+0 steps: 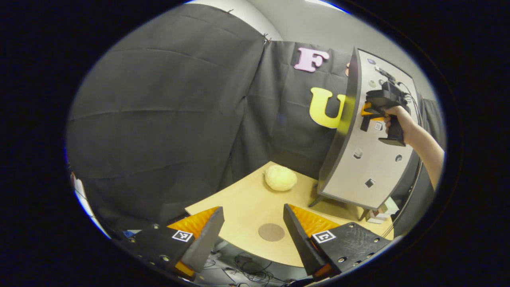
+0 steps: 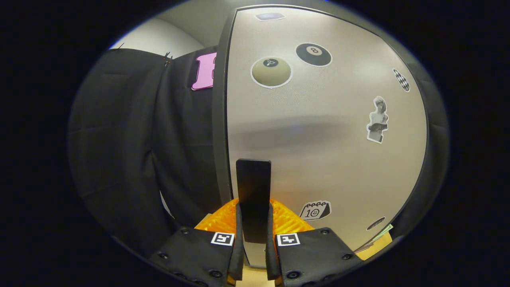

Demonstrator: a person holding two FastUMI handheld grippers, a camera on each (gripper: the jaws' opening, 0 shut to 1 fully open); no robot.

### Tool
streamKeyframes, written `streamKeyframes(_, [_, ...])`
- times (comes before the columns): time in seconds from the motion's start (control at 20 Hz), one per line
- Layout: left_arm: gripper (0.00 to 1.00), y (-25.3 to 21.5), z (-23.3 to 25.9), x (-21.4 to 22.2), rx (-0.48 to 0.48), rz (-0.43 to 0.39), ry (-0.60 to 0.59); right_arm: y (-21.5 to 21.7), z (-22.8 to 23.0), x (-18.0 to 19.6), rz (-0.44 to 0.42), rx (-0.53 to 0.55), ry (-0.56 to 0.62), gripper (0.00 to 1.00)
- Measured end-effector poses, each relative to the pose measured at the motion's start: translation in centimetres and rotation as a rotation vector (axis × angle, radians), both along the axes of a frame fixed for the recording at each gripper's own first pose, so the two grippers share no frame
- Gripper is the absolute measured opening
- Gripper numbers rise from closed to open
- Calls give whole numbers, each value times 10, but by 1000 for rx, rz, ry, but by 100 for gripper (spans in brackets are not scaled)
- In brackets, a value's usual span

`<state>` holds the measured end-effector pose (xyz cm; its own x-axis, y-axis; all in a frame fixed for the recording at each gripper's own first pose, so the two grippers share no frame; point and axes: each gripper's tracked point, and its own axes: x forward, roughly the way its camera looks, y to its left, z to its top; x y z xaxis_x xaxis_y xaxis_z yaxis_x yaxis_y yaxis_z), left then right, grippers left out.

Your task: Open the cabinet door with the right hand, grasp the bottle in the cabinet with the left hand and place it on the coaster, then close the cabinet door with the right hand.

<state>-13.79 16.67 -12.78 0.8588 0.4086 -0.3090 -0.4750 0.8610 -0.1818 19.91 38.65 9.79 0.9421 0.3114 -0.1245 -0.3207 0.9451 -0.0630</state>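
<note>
The grey cabinet door [image 1: 366, 167] with stickers stands at the right of the table, and its dark edge faces me. A person's hand holds my right gripper [image 1: 368, 115] against the door. In the right gripper view my right gripper [image 2: 254, 213] is shut on the door's upright black handle [image 2: 253, 183], with the door panel [image 2: 318, 131] close ahead. My left gripper [image 1: 253, 208] hangs open over the table's near edge with nothing between its fingers. The round brown coaster [image 1: 271, 232] lies on the table below it. The cabinet's inside and the bottle are hidden behind the door.
A pale yellow rounded lump [image 1: 281, 177] lies on the light wooden table [image 1: 239, 203] left of the cabinet's foot. Small boxes [image 1: 383, 210] sit by the cabinet's lower right corner. Cables lie on the floor below the table edge.
</note>
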Motion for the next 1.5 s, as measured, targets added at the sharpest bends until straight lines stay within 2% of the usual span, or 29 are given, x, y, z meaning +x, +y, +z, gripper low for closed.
streamKeyframes(0.15, [93,-10,-2,-2,18,-25,14,-1,0,-7,47,9,10,15])
streamKeyframes(0.25, [96,-18,-5,-1,18,-47,27,-2,0,-13,77,-21,13,15])
streamKeyframes(0.45, [89,-35,-7,4,24,-103,15,-6,2,-37,130,-11,17,15])
streamKeyframes(0.55, [89,-35,-5,4,39,-121,13,-15,0,-58,179,-21,13,15])
streamKeyframes(0.7, [89,-40,9,5,60,-109,1,-20,0,-75,273,-23,43,15])
streamKeyframes(0.85, [89,-65,26,12,44,-123,-48,-30,-1,-89,359,-29,59,15])
streamKeyframes(0.9, [93,-76,29,16,46,-130,-49,-34,-1,-91,376,-29,60,15])
streamKeyframes(0.95, [89,-89,29,17,54,-132,-40,-37,-2,-95,390,-30,61,15])
streamKeyframes(1.0, [93,-97,32,16,67,-121,-33,-41,-2,-97,403,-32,63,15])
streamKeyframes(1.05, [88,-98,36,14,77,-115,-36,-44,-2,-100,413,-29,63,15])
streamKeyframes(1.25, [88,-136,43,0,88,-119,-30,-58,-3,-110,459,-26,64,15])
streamKeyframes(1.45, [92,-159,45,-14,96,-84,-18,-75,-4,-112,484,-10,69,15])
streamKeyframes(1.5, [88,-165,45,-17,93,-79,-16,-78,-4,-113,490,-11,69,15])
